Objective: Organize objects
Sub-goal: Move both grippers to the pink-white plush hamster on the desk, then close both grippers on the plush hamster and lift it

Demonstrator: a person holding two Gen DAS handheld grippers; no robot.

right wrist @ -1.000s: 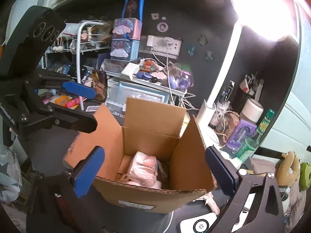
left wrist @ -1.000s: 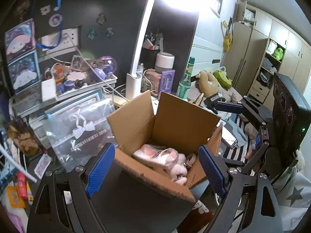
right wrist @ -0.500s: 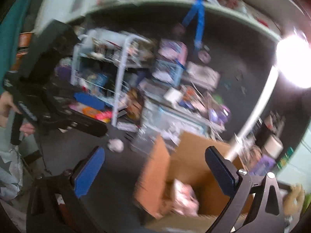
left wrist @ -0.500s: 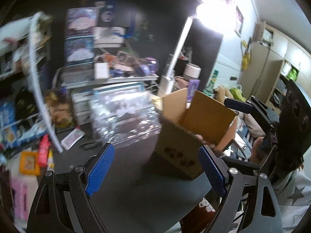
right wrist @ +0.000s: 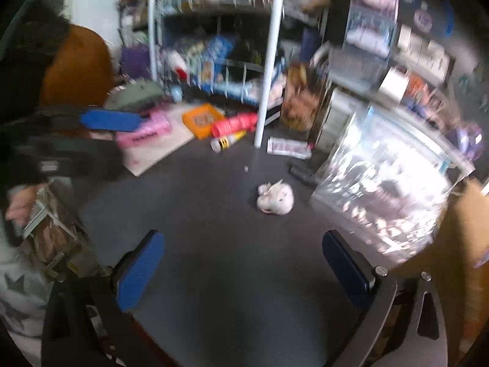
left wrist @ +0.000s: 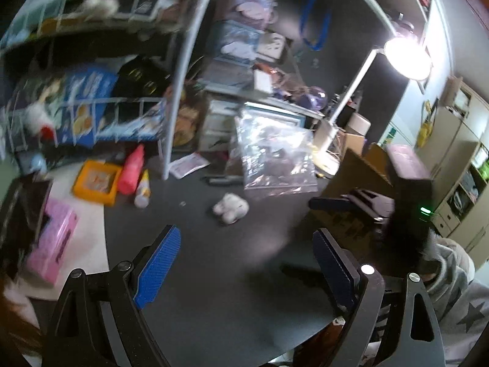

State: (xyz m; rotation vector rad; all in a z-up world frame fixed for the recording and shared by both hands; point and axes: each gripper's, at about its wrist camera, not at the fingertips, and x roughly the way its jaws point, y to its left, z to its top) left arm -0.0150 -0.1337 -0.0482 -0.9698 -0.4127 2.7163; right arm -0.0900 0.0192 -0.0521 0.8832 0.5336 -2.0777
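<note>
Both wide-open, empty grippers, left gripper (left wrist: 246,270) and right gripper (right wrist: 243,270), have swung from the cardboard box (left wrist: 357,171) toward a white plush toy (right wrist: 275,198) at twelve o'clock, likely the next pickup.

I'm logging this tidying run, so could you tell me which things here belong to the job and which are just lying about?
Job:
- small white plush toy
- cardboard box
- left gripper, open
- right gripper, open

Lying about:
- clear plastic bag
- red bottle
- orange tray
- desk lamp
</note>
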